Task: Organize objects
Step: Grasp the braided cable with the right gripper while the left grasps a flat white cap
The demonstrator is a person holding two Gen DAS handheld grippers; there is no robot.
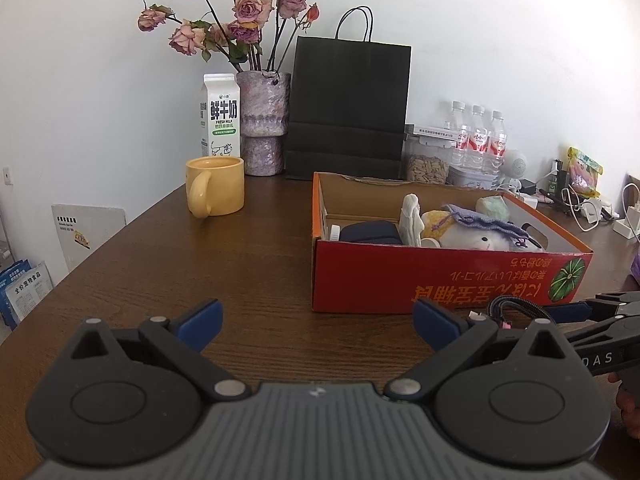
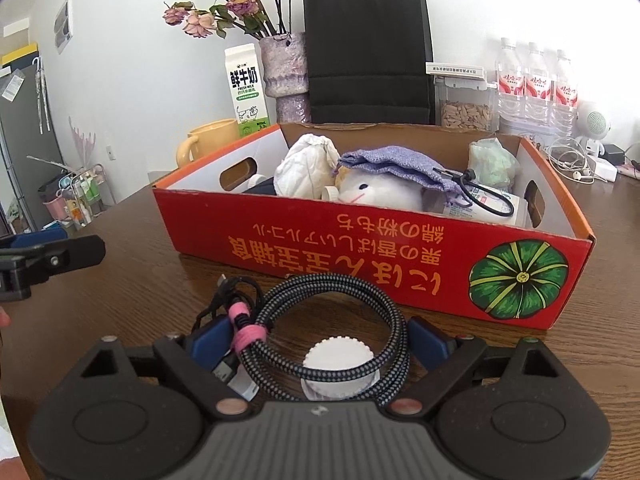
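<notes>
A coiled black-and-white braided cable (image 2: 320, 292) with a pink tie lies on the brown table (image 2: 140, 280) in front of the red cardboard box (image 2: 360, 252). My right gripper (image 2: 320, 334) is open, its blue pads (image 2: 426, 340) flanking the coil and very close to its sides. A white ribbed cap (image 2: 338, 354) shows inside the coil. The box (image 1: 400, 280) holds a white plush toy (image 2: 376, 190), a purple pouch (image 2: 392, 166), a white cloth and other small items. My left gripper (image 1: 318, 320) is open and empty over bare table, left of the box. The cable (image 1: 516, 306) shows beside the right gripper's fingers (image 1: 576, 312).
Behind the box stand a yellow mug (image 1: 216, 186), a milk carton (image 1: 220, 116), a vase of dried roses (image 1: 266, 120), a black paper bag (image 1: 348, 108), a jar of seeds and three water bottles (image 1: 478, 136). Chargers and wires lie at the far right (image 1: 588, 208).
</notes>
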